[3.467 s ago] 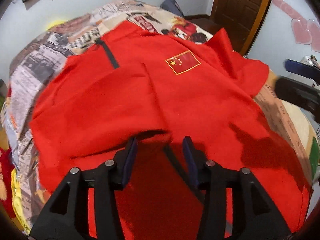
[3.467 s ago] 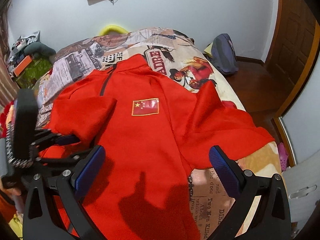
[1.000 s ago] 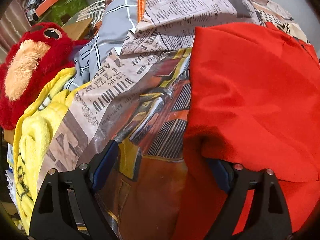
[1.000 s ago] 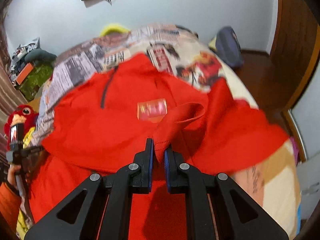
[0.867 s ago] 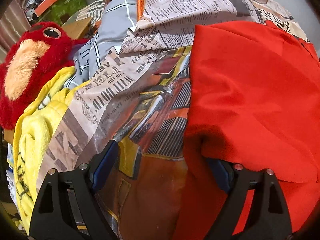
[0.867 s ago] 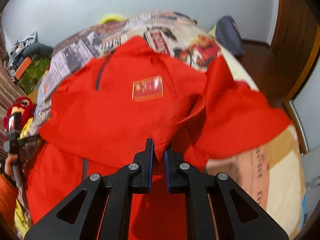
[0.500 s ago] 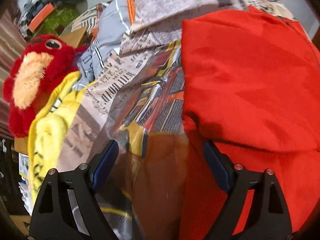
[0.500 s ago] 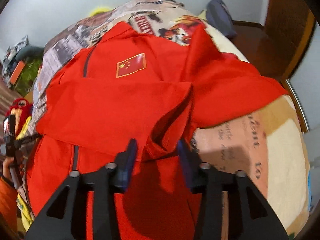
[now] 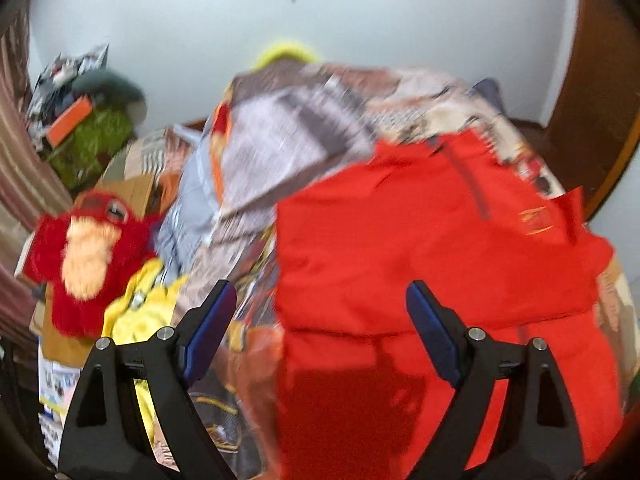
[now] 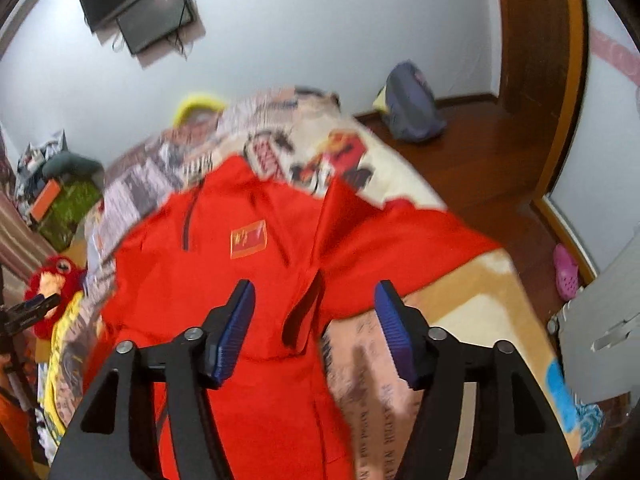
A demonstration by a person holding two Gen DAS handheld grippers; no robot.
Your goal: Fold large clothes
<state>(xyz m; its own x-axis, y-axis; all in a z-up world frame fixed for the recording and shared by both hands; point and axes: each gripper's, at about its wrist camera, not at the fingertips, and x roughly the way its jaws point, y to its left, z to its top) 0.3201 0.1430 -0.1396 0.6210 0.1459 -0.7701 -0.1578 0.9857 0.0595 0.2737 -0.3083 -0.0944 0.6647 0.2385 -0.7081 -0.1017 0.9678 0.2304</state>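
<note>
Red jacket (image 10: 256, 288) sleeves folded in (flag patch showing), left tool (image 9: 316, 336) wide, right tool (image 10: 314, 328) opening, empty.

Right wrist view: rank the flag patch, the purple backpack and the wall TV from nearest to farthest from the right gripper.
1. Flag patch: on the red jacket, just beyond the right gripper, whose jaws are opening with nothing between them.
2. Purple backpack: on the floor, far right.
3. Wall TV: high on the far wall, upper left.

L tool (image 9: 316, 332) wide, R tool (image 10: 316, 320) opening
</note>
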